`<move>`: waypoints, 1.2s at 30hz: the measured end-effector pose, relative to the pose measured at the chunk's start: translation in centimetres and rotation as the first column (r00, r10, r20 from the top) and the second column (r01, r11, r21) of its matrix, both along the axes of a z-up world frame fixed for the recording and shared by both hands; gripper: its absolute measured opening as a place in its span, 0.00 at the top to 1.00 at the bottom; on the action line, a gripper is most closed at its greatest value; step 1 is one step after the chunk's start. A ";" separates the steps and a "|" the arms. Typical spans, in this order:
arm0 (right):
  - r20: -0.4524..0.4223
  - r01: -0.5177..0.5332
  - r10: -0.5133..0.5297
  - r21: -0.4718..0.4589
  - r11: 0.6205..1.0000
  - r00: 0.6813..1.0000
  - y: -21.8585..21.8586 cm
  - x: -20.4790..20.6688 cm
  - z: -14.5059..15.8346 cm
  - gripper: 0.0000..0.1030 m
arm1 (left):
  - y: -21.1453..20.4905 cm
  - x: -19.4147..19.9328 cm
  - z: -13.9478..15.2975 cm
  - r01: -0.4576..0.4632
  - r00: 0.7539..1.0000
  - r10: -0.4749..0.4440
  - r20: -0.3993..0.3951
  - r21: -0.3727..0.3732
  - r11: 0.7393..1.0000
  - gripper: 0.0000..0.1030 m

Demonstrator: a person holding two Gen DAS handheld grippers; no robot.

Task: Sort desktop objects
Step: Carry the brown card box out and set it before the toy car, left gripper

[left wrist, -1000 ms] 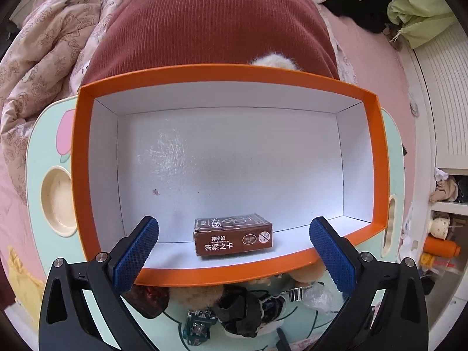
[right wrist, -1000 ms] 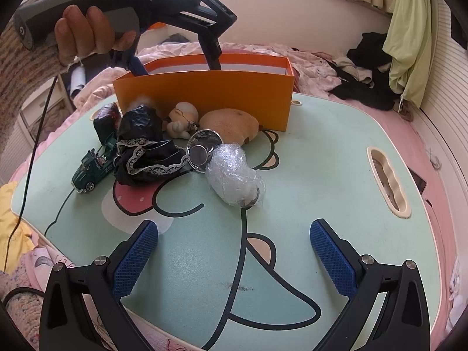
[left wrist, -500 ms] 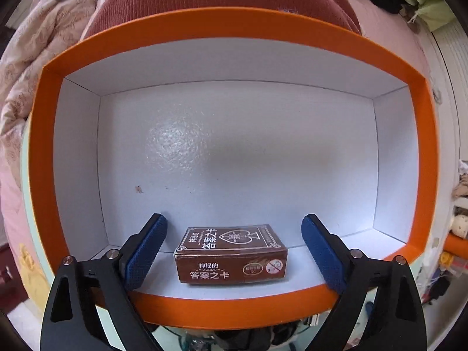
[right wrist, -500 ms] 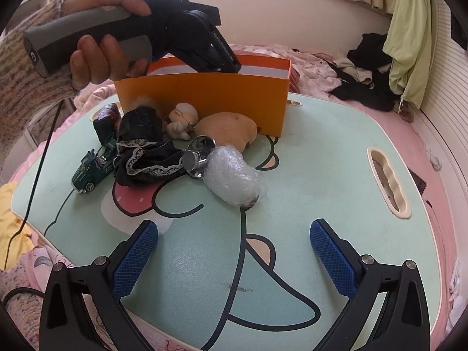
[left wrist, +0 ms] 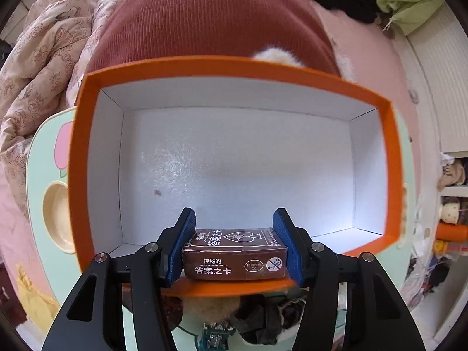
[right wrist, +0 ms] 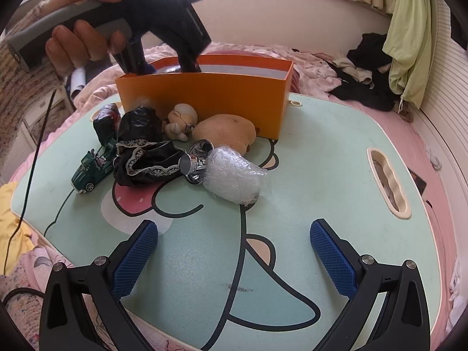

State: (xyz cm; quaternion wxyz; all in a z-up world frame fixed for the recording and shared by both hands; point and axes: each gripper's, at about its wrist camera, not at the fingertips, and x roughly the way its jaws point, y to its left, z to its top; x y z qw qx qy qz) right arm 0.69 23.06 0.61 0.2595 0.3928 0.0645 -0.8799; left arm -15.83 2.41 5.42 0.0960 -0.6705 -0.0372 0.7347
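My left tongs, which gaped wide around it a moment ago, now pinch the brown card box by its two short ends, right at the near wall of the orange box. So I judge I am taking the cards back out or shifting them. My right tongs hang open and empty over the table, the toy car, black lace cloth and bubble-wrapped bundle beyond them unsorted.

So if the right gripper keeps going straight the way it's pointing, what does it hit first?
Probably the bubble-wrapped bundle. The right gripper is open above bare table, and the bundle lies nearest ahead between its fingers. Depth is unclear, so it could meet the tabletop first.
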 end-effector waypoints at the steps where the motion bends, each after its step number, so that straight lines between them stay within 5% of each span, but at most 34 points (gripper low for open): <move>1: 0.000 0.000 0.000 0.000 1.000 1.000 0.0 0.0 0.0 0.00 | -0.2 0.7 1.2 0.007 1.000 -0.006 -0.031 0.018 1.000 0.45; 9: 0.000 -0.001 0.001 0.000 1.000 1.000 0.0 0.0 0.0 0.00 | -0.3 6.0 7.2 0.110 0.979 -0.079 -0.186 0.162 0.981 0.45; 14: -0.001 -0.001 0.001 -0.001 1.000 1.000 0.1 0.0 0.0 0.00 | -1.6 9.6 6.1 0.102 0.975 -0.067 -0.214 0.159 0.982 0.45; 17: -0.001 -0.001 0.001 0.000 1.000 1.000 0.1 0.0 0.0 0.00 | -4.7 12.1 4.3 -0.003 0.954 0.030 -0.298 0.093 0.996 0.45; 20: -0.001 -0.001 0.001 -0.001 1.000 1.000 0.1 0.0 -0.1 0.00 | -6.9 13.9 1.7 -0.096 0.946 0.121 -0.301 0.097 0.991 0.45; 26: -0.001 -0.002 0.002 -0.002 1.000 1.000 0.2 0.0 -0.1 0.00 | -6.2 14.6 -1.5 -0.082 0.942 0.127 -0.312 0.153 0.985 0.45; 30: -0.001 -0.002 0.002 -0.002 1.000 1.000 0.1 0.0 -0.1 0.00 | -5.8 15.6 -0.8 -0.075 0.900 0.137 -0.413 0.162 0.984 0.44; 33: -0.001 -0.003 0.003 -0.002 1.000 1.000 0.1 0.0 -0.1 0.00 | -5.9 16.6 0.3 -0.045 0.872 0.130 -0.472 0.187 0.981 0.22; 36: -0.004 -0.013 0.013 -0.004 1.000 1.000 0.2 0.0 -0.1 0.00 | -6.0 17.8 0.2 -0.040 0.857 0.116 -0.502 0.158 0.987 0.20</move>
